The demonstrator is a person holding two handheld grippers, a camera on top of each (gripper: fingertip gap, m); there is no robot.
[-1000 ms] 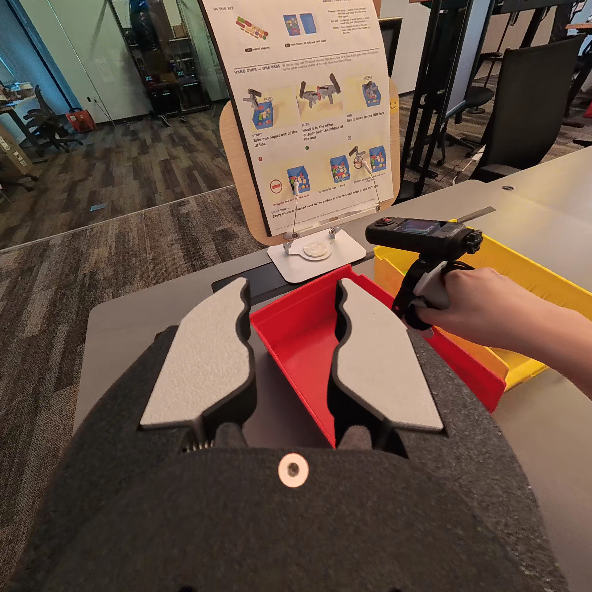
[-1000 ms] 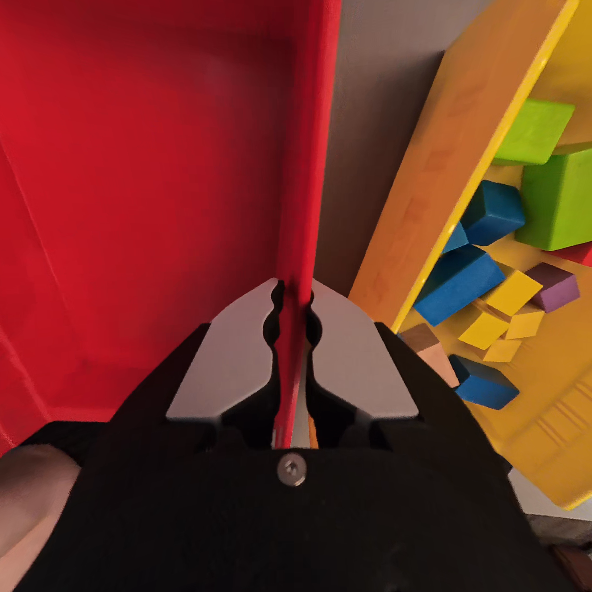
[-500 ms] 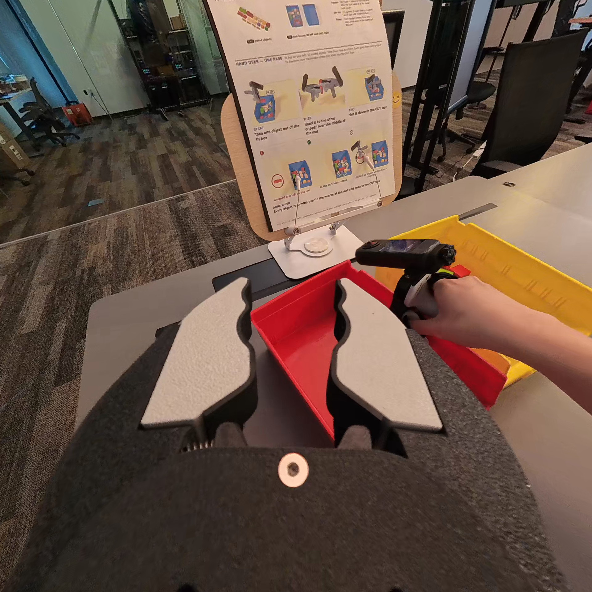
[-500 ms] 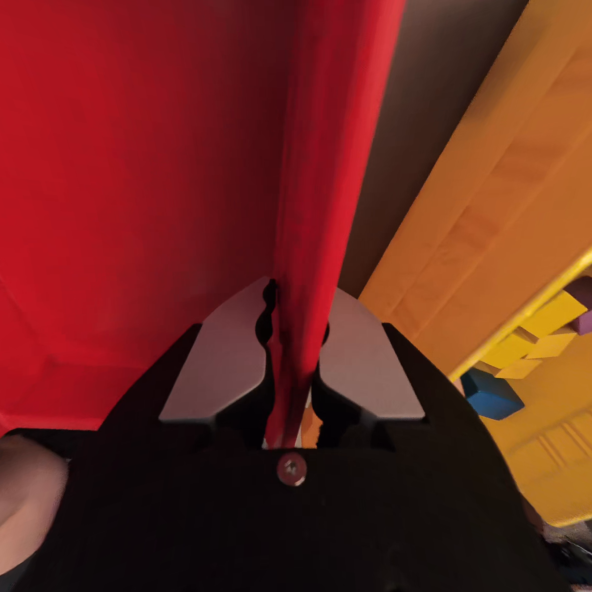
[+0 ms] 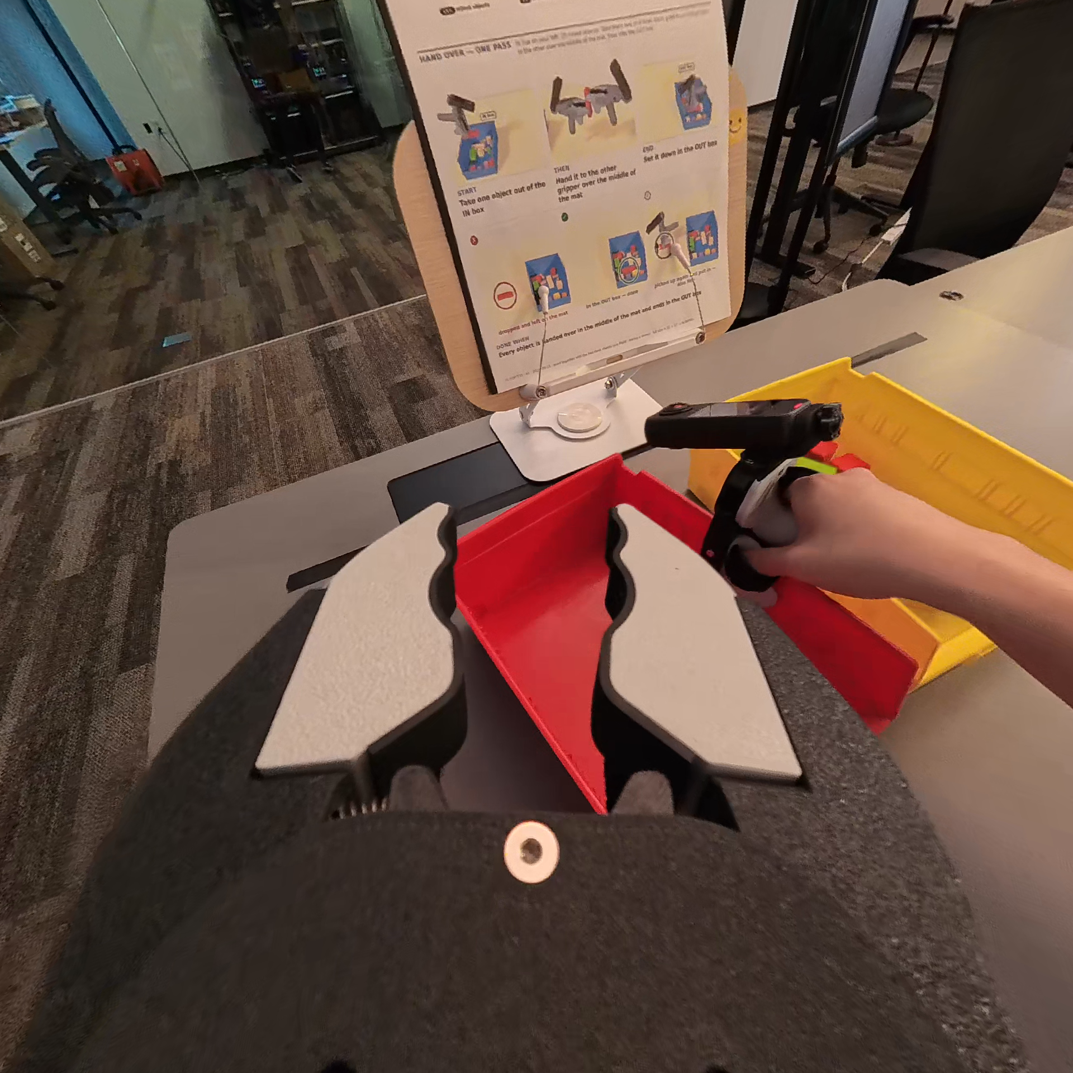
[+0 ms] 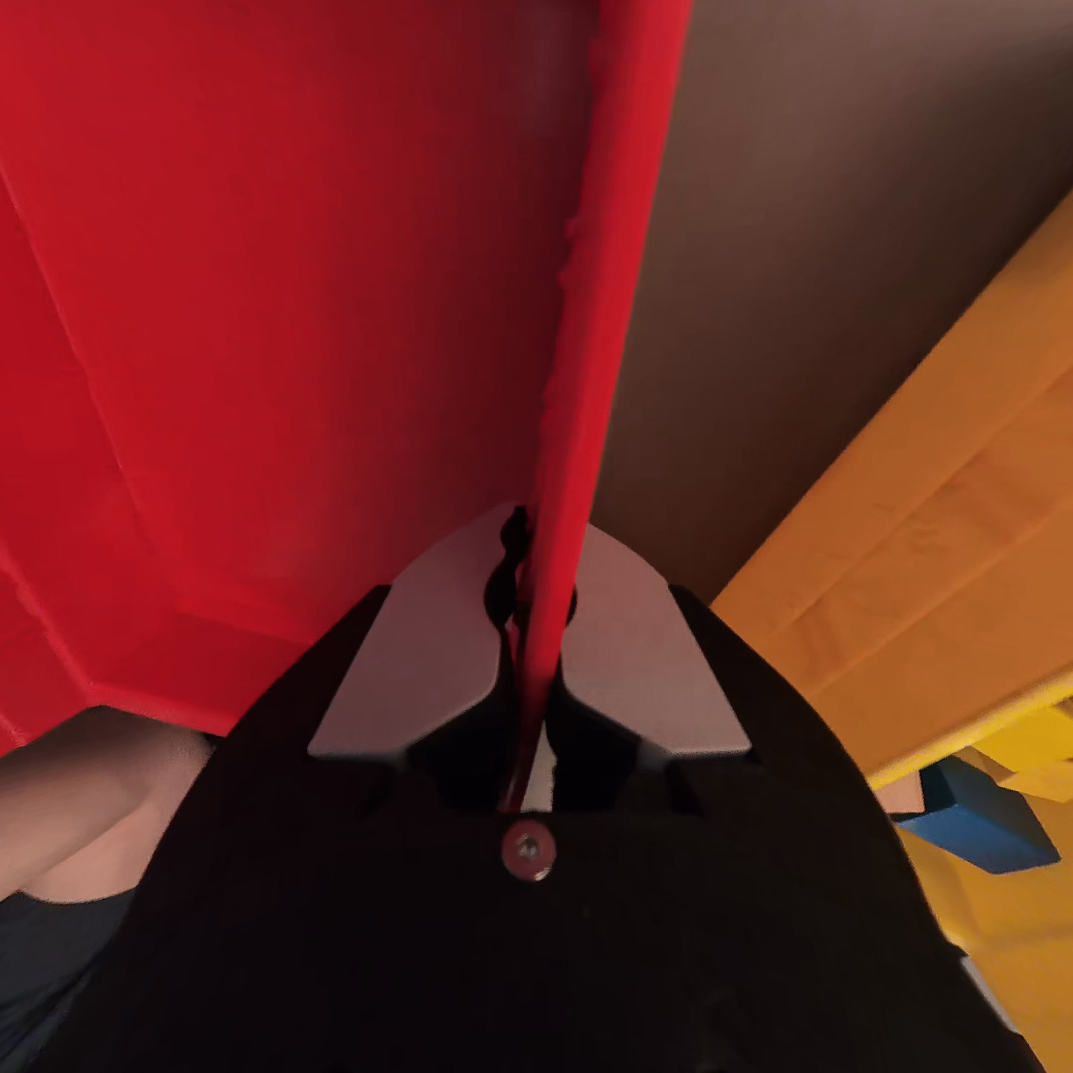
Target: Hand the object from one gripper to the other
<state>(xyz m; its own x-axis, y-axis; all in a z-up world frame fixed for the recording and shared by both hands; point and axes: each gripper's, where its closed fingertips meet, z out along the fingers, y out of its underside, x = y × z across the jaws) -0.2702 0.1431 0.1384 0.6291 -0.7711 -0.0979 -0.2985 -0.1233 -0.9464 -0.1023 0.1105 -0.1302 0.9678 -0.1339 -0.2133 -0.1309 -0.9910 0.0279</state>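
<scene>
An empty red bin (image 5: 534, 609) sits on a grey table. My left gripper (image 5: 531, 514) is open and empty, held above the bin's near left corner. My right gripper (image 6: 548, 522) is shut on the red bin's (image 6: 290, 290) right side wall, which runs up between its fingers. In the left wrist view the right gripper (image 5: 746, 534) stands at that wall, held by a hand; its fingertips are hidden there. A yellow bin (image 5: 929, 453) to the right holds coloured blocks; a blue block (image 6: 975, 824) shows in the right wrist view.
An instruction sheet on a stand (image 5: 575, 424) stands behind the red bin. A black mat (image 5: 441, 488) lies under the bin. The yellow bin's orange-lit wall (image 6: 900, 551) is close to my right gripper. The table's edge (image 5: 174, 580) drops off at the left.
My right gripper has stayed shut on the red bin's wall and come closer over it, so most blocks have left its view. My left gripper has stayed open and tilted slightly.
</scene>
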